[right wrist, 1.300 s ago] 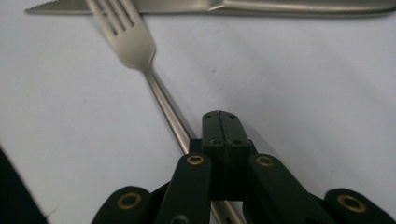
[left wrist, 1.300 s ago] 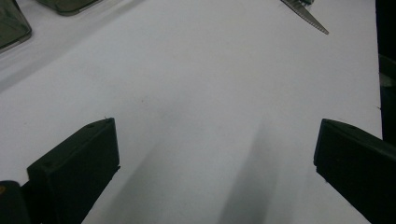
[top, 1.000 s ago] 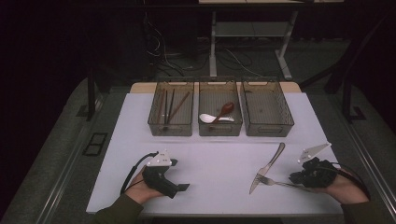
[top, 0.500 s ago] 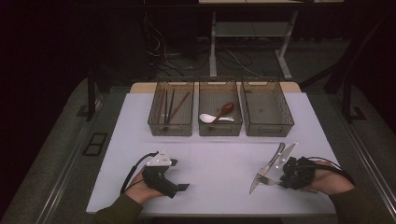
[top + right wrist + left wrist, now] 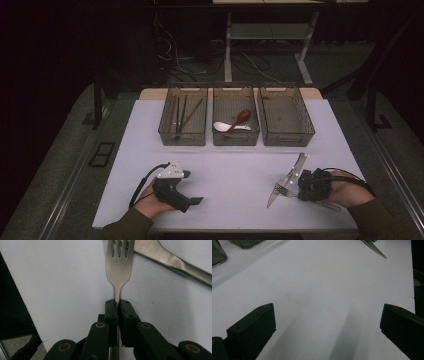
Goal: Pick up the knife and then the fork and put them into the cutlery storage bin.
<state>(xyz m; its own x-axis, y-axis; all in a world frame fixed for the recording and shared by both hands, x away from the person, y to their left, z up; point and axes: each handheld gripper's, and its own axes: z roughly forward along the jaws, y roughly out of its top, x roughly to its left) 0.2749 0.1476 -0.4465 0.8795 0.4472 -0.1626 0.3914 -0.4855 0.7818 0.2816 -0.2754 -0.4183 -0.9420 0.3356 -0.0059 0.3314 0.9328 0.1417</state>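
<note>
My right gripper (image 5: pixel 117 305) has just been closing and now pinches the fork (image 5: pixel 119 267) by its neck at the table's (image 5: pixel 235 170) near right. The fork's handle runs back between the jaws, prongs pointing straight ahead. My left gripper (image 5: pixel 325 322) rests wide open, well apart.

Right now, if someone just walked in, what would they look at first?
Probably the shiny silver metal fork near the table's front right, pinched by its handle in the right hand-held gripper, whose jaws have just been closing on it. A flat silver knife lies right beside it. Behind them stand three see-through grey plastic bins in a row, the middle one holding a red spoon and a white spoon.
</note>
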